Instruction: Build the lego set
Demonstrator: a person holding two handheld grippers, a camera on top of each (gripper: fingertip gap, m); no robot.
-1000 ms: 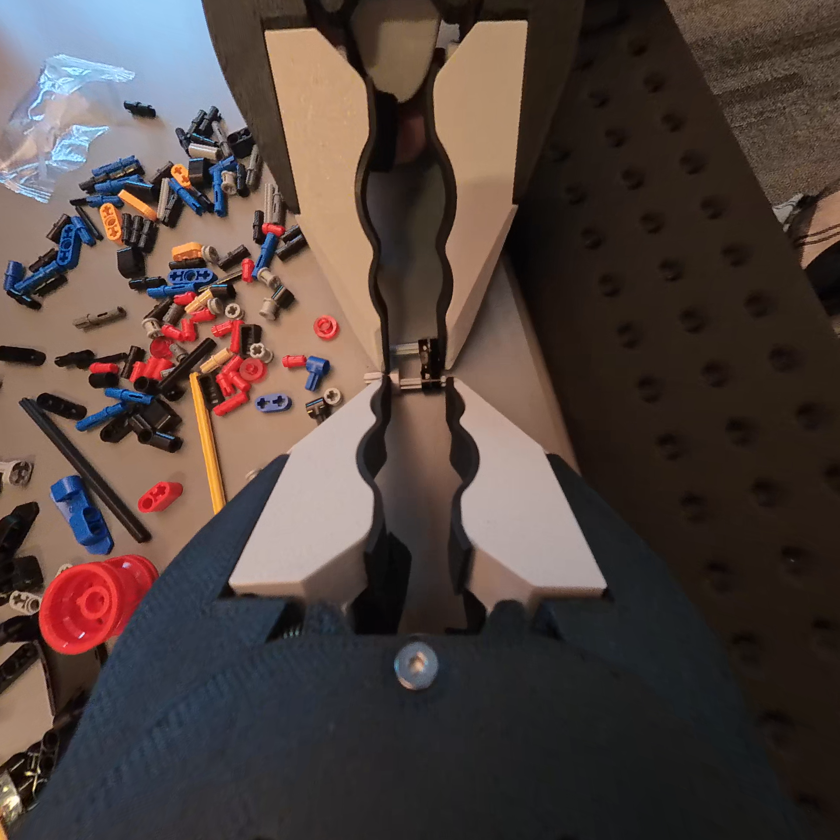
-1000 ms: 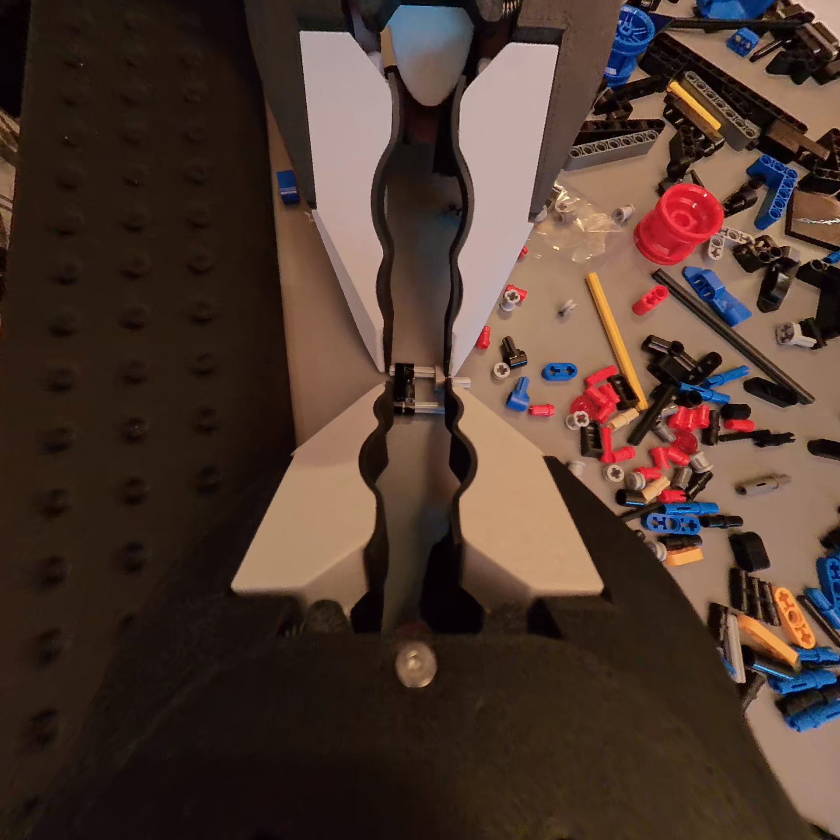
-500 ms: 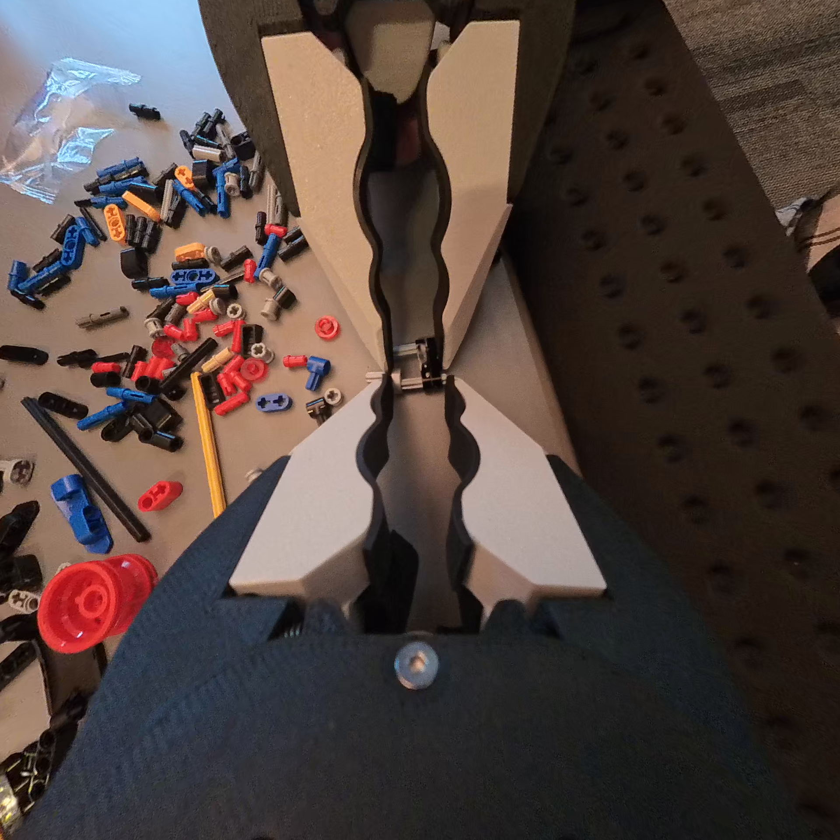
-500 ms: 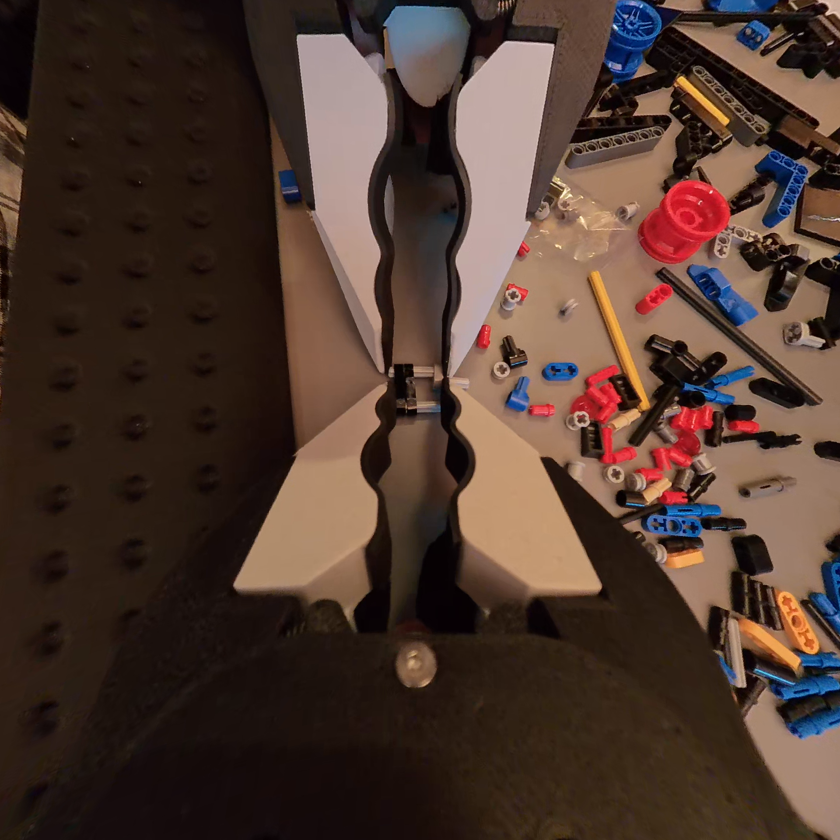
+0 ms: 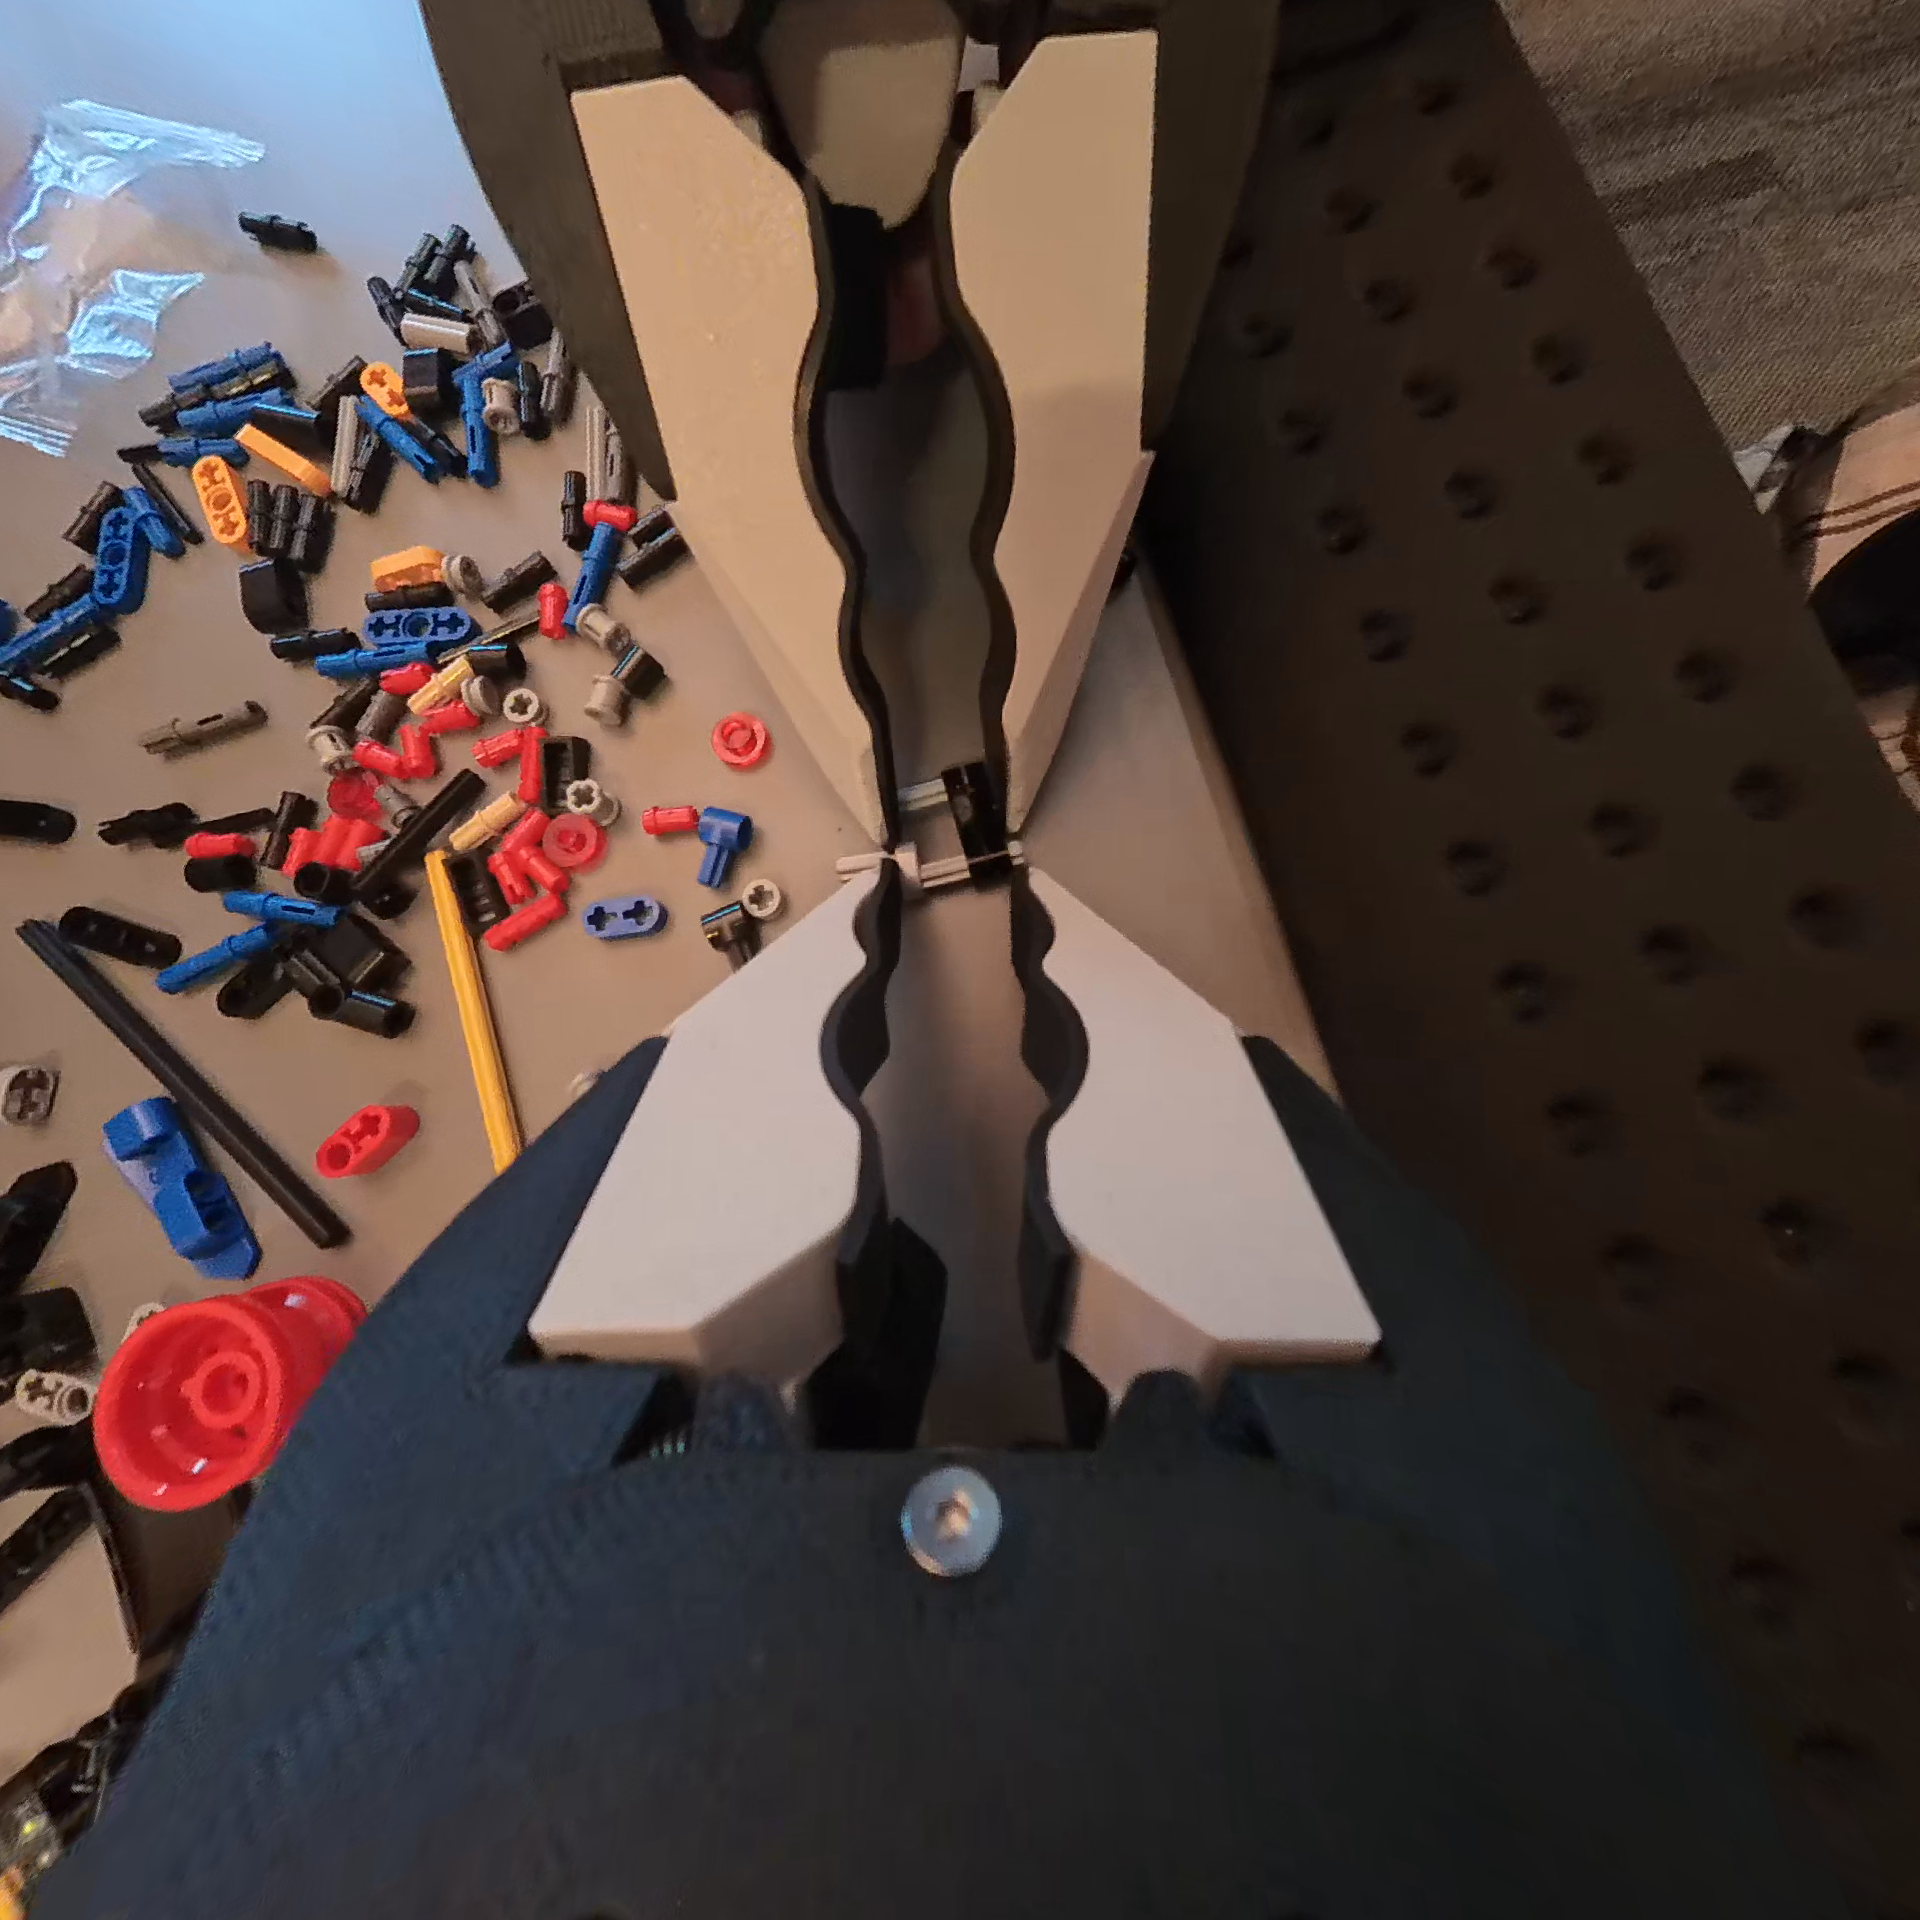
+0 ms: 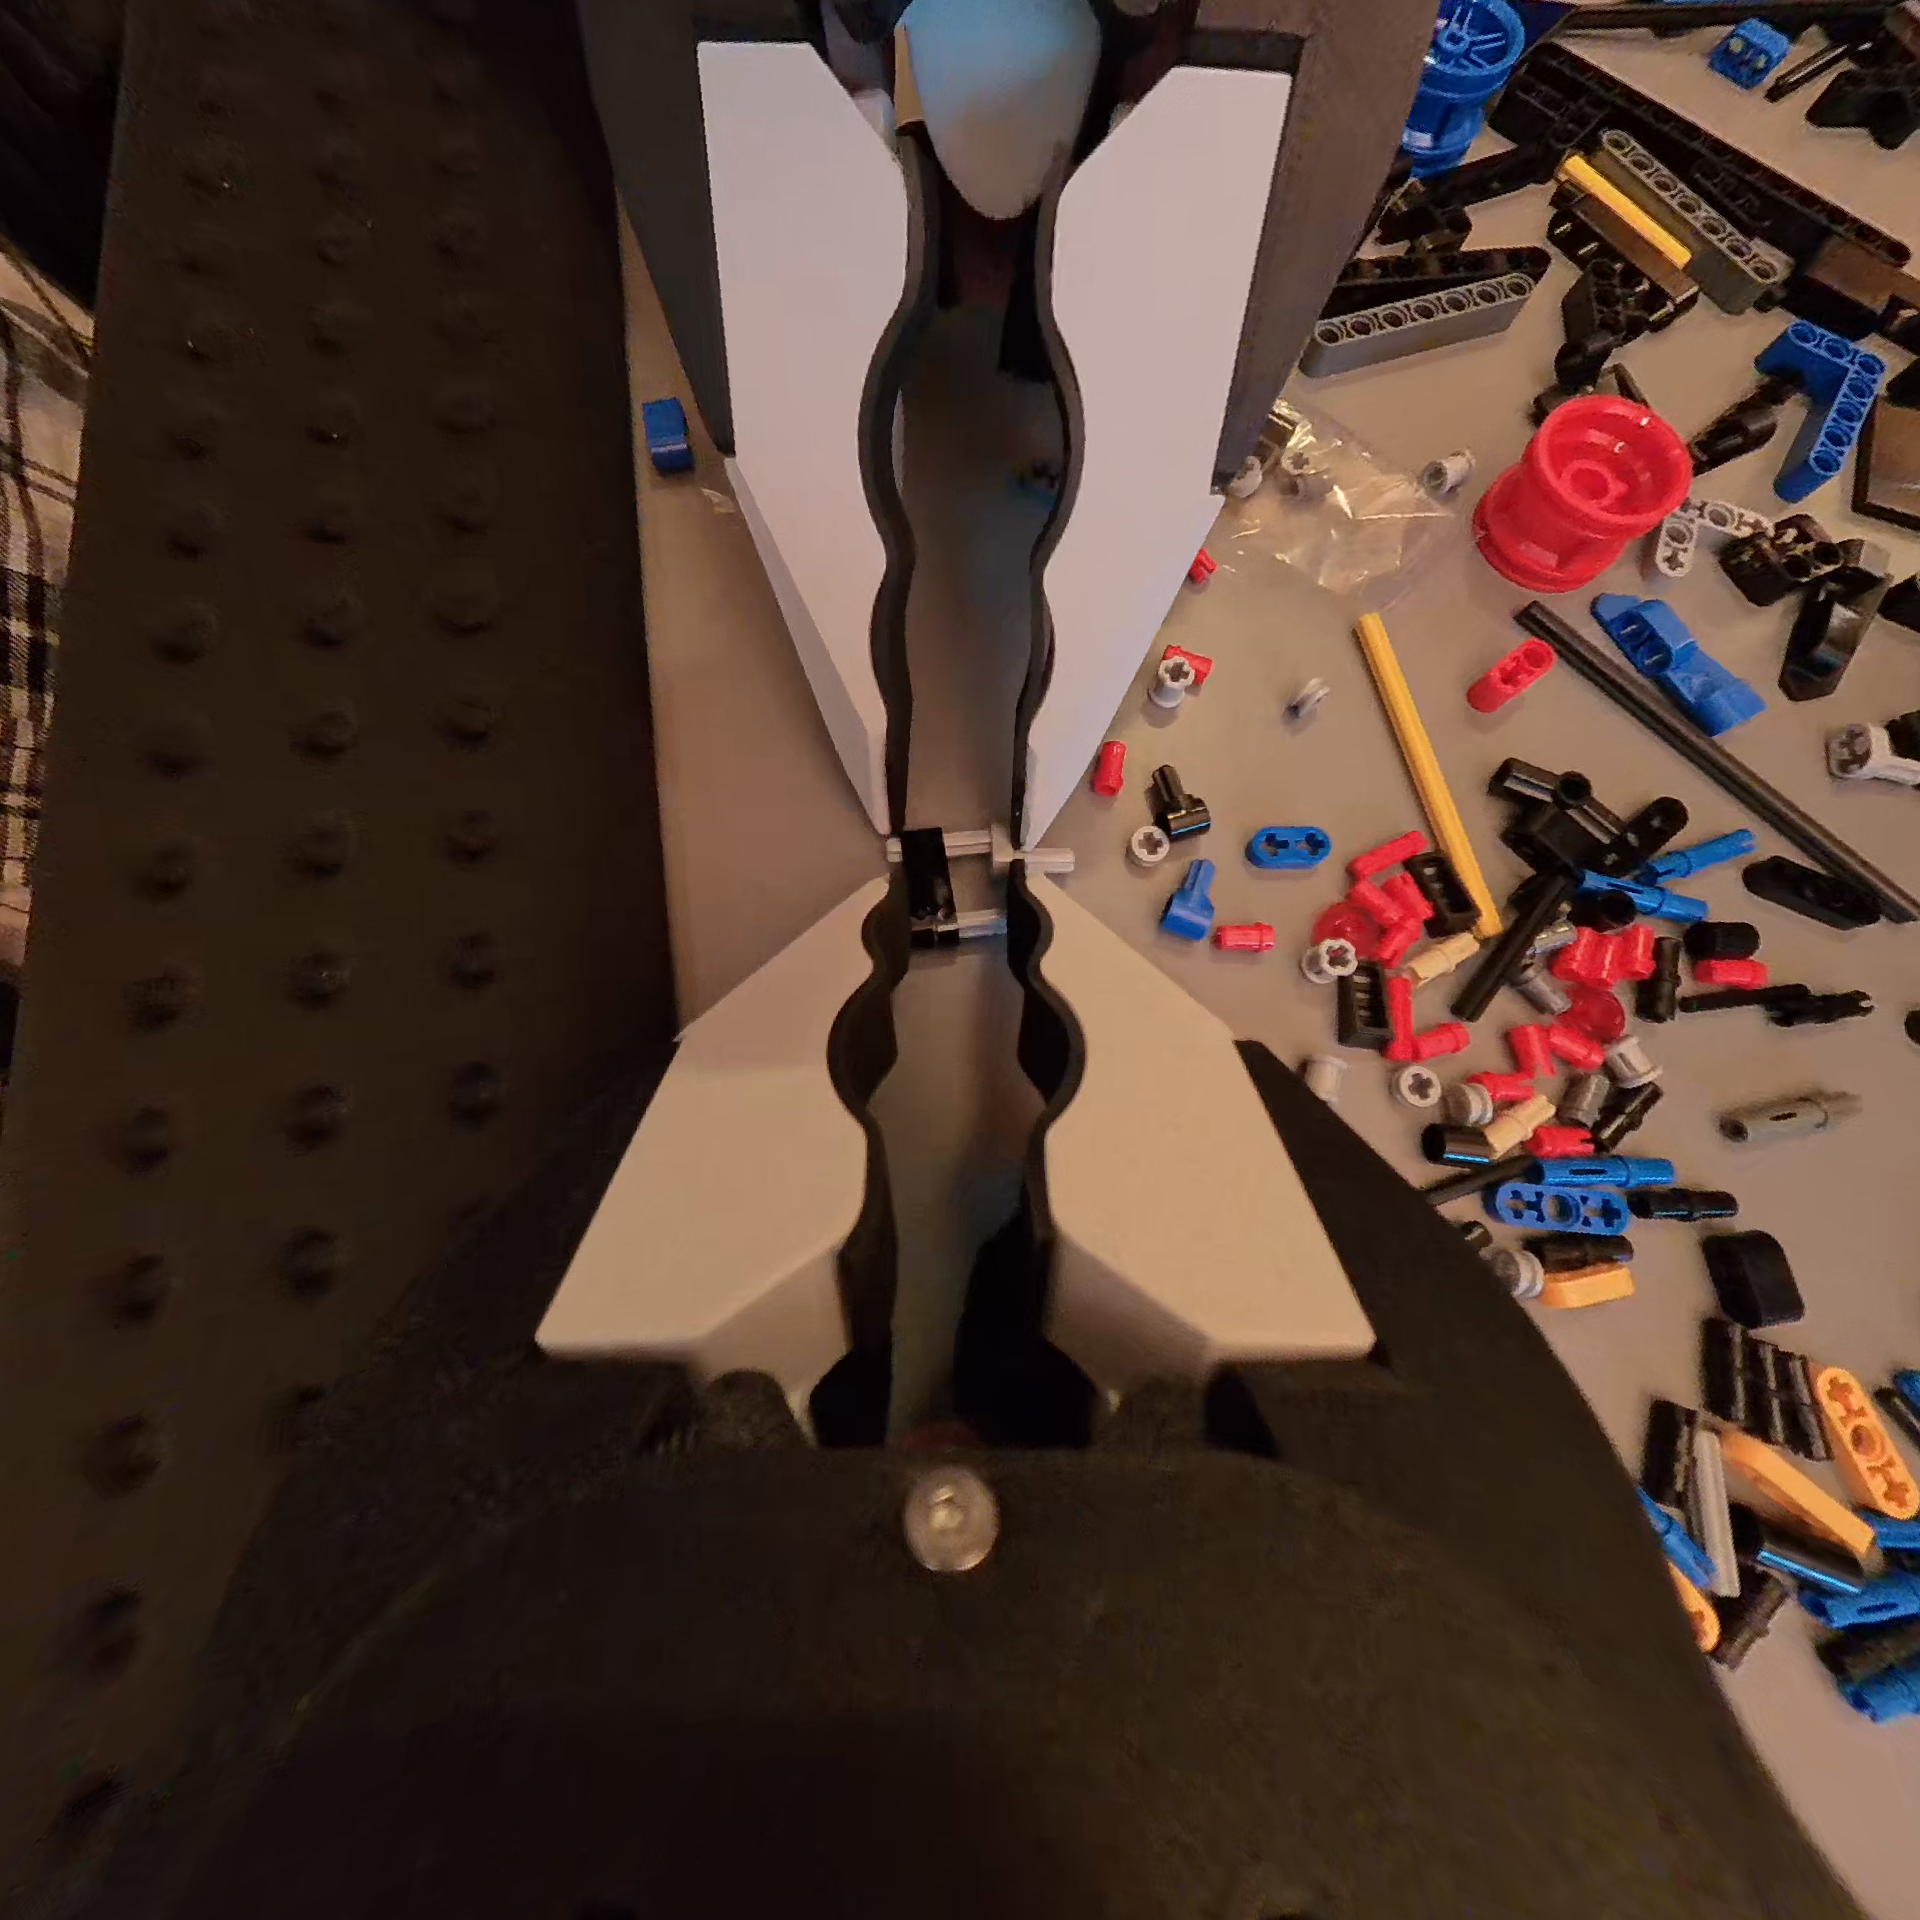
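Grey tabletop [image 5: 343, 145] carries the work, bordered by a dark panel with rows of round dimples.

Left wrist view, left to right:
- A crumpled clear plastic bag [image 5: 104, 260] lies at the far left edge.
- A red wheel hub [image 5: 223, 1392] sits near the lower left.
- A long black axle [image 5: 177, 1081] and a yellow axle [image 5: 473, 997] lie flat among scattered blue, red, black and orange loose pieces [image 5: 416, 727].
- At centre, the left gripper [image 5: 948, 883] points up the frame. The right gripper [image 5: 943, 826] points down toward it, tip to tip.
- Between the two sets of tips, above the table, is the small assembly [image 5: 971, 821]: a black connector with two pale grey pins.
- The dimpled panel [image 5: 1507, 831] fills the right side.

Right wrist view, left to right:
- The dimpled panel [image 6: 312, 727] takes up the left side.
- A small blue brick [image 6: 665, 436] lies just beside the far gripper.
- At centre, the right gripper [image 6: 951, 904] is closed to a narrow gap on the assembly [image 6: 928, 883]. The black connector sits against one finger and the nearer pin reaches the other.
- The farther, longer pin crosses the tips of the left gripper [image 6: 954, 831] and sticks out past both fingers. That gripper's fingers stand equally narrow. Whether they clamp the pin cannot be determined.
- Further right are loose pieces, a second clear bag [image 6: 1340, 509], the yellow axle [image 6: 1429, 769], the red wheel hub [image 6: 1584, 494] and a blue wheel hub [image 6: 1460, 73] at the top edge.
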